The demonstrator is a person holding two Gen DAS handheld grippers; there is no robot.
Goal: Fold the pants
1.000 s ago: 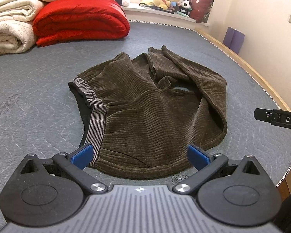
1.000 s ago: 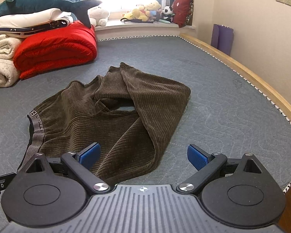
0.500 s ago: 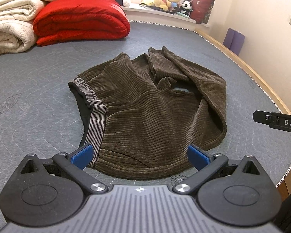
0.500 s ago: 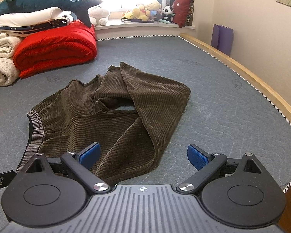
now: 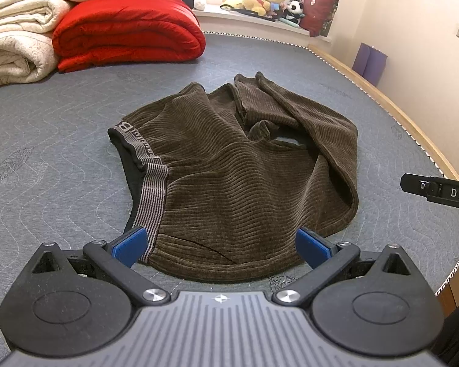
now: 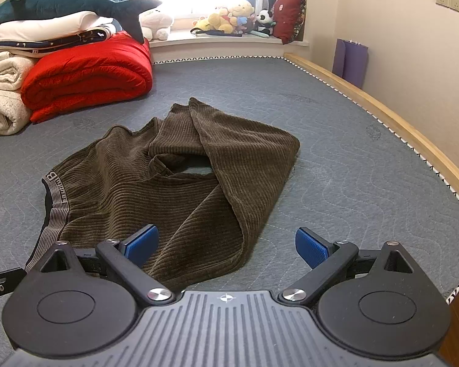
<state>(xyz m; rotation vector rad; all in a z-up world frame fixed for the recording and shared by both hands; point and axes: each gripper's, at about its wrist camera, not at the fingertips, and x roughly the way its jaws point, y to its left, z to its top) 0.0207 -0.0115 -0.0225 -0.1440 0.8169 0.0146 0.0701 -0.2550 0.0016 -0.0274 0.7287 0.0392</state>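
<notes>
The pants (image 5: 229,177), brown ribbed corduroy with a striped grey waistband (image 5: 151,195), lie crumpled on the grey quilted mattress (image 5: 46,140), waistband to the left and the legs thrown back over each other toward the right and far side. The left gripper (image 5: 220,241) hangs just above the near hem with its jaws spread wide and nothing between them; its blue pads frame the waistband end on one side and the hem on the other. The right gripper (image 6: 226,244) hangs over the near tip of the overlapped leg, jaws likewise wide apart and empty. Judged from this layout, the task stands at its start: no grasp is made and the garment is not yet flattened. Risk one: a pinch at the near hem may take only the top layer, so the lower layer drags and the fold bunches. Risk two: the crossed legs may stay twisted if lifted together, since the small gap at the crotch (image 6: 195,169) suggests trapped layers, though the layer order there is hard to read. Risk three: uneven pull between the two grippers would skew the waistband off the fold line
</notes>
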